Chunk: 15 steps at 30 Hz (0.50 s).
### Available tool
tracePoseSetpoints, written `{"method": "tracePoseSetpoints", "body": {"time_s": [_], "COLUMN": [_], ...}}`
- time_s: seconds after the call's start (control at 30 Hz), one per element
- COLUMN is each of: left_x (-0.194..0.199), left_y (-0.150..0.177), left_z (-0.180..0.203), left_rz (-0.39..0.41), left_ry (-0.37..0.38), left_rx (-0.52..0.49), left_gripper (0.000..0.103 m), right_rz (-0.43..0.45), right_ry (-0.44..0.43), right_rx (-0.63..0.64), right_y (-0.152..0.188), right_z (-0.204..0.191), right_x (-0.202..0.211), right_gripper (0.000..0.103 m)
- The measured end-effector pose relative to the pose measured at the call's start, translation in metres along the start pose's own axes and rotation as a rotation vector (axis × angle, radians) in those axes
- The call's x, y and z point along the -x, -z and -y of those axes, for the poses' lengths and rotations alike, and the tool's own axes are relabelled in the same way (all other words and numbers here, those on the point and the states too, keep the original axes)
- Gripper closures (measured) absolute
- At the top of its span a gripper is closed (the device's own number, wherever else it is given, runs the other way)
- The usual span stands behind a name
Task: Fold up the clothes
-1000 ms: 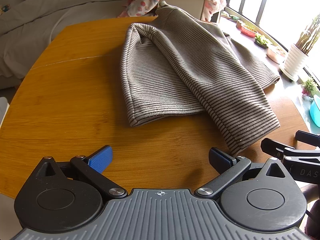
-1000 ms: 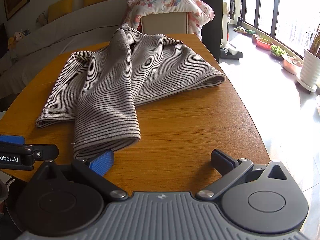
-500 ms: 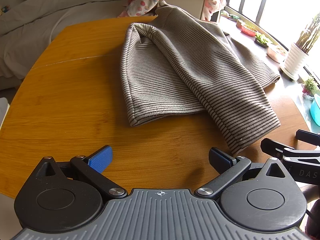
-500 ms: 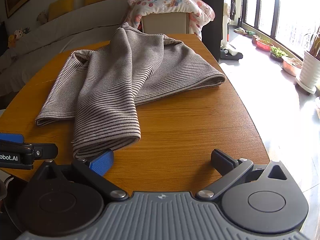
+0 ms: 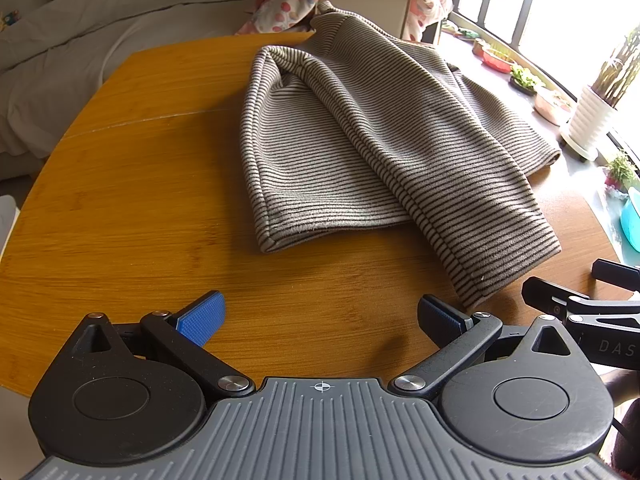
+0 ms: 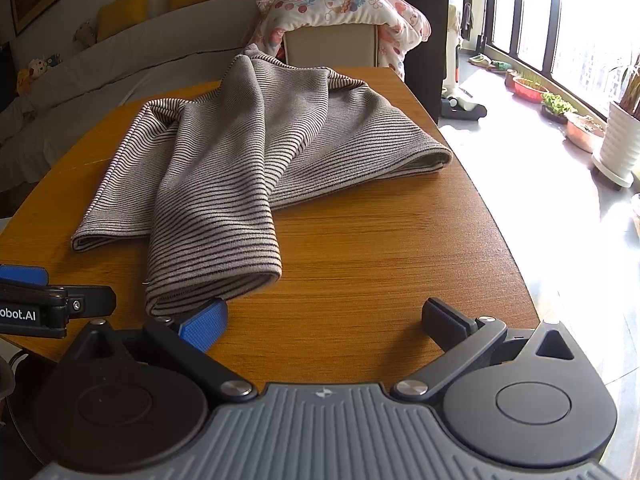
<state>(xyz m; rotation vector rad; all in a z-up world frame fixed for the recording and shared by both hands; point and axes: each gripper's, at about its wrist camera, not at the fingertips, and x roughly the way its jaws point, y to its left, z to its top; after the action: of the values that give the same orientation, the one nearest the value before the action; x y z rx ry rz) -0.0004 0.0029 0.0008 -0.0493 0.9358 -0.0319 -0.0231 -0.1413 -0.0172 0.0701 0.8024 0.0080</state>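
A grey-brown striped sweater [image 5: 384,148] lies spread on the wooden table [image 5: 140,184], its far end draped over the table's back edge. One folded part reaches toward the near edge [image 6: 216,256]. My left gripper [image 5: 320,316] hovers open over bare wood, just short of the sweater's near hem, nothing between its fingers. My right gripper [image 6: 324,320] is open too, its blue left pad [image 6: 204,324] right at the tip of the near sweater fold. Each gripper shows at the edge of the other's view: the right gripper [image 5: 588,312] and the left gripper [image 6: 40,304].
A chair with a flowered quilt [image 6: 340,4] stands behind the table's far edge. A covered sofa [image 5: 80,28] runs along the left. Potted plants [image 6: 620,136] line the sunlit window floor on the right. The table's right edge [image 6: 504,232] drops off to the floor.
Almost nothing differs: both grippers stay open at the near table edge and the sweater lies as before; the right wrist view has shifted only slightly.
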Motion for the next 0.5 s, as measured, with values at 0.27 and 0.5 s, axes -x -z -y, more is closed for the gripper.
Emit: {"method": "tracePoseSetpoints", "body": {"time_s": [0.27,0.5], "left_x": [0.001,0.001], "left_y": [-0.002,-0.014], "left_z": [-0.003,-0.013], "left_rz": [-0.01,-0.023], "left_ry": [0.018,0.07], "left_rx": [0.005,0.034], "left_gripper": [0.0,0.0], "right_rz": [-0.012,0.016], "right_ry": [-0.04,-0.086], "right_rx": [-0.034,-0.056], "right_y": [-0.006,-0.021], "right_z": [0.01,0.021], "right_x": [0.001,0.006], "right_gripper": [0.0,0.0]}}
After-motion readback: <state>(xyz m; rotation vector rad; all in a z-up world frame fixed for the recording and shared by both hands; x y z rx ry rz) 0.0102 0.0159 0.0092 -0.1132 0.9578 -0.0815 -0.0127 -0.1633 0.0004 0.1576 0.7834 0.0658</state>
